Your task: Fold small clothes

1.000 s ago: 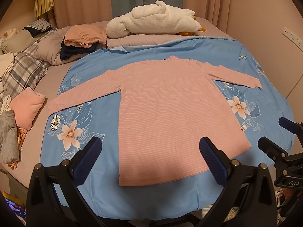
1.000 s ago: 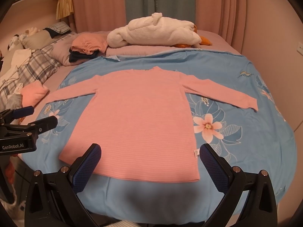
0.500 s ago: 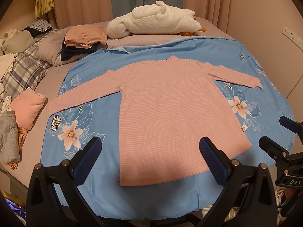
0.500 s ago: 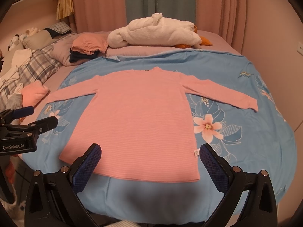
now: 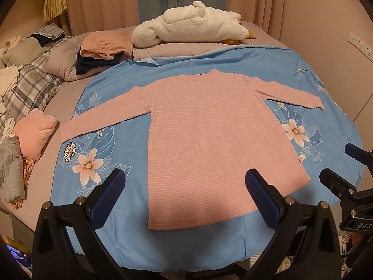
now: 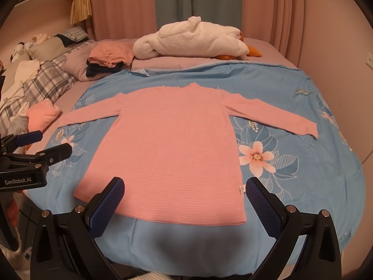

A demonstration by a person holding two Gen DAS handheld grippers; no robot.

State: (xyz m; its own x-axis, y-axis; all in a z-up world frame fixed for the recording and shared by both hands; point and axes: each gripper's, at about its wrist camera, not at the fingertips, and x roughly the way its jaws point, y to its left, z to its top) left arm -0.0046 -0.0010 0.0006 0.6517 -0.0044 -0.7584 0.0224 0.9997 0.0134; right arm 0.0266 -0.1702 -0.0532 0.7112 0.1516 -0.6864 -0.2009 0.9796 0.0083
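A pink striped long-sleeved shirt lies flat and spread out, sleeves out to both sides, on a blue flowered sheet. It also shows in the right wrist view. My left gripper is open and empty, held above the shirt's hem near the bed's front edge. My right gripper is open and empty, also over the hem. Each gripper shows at the edge of the other's view: the right one, the left one.
A white plush blanket lies at the head of the bed. Folded clothes are stacked on a pillow at the back left. A folded pink garment and grey clothes lie at the left edge.
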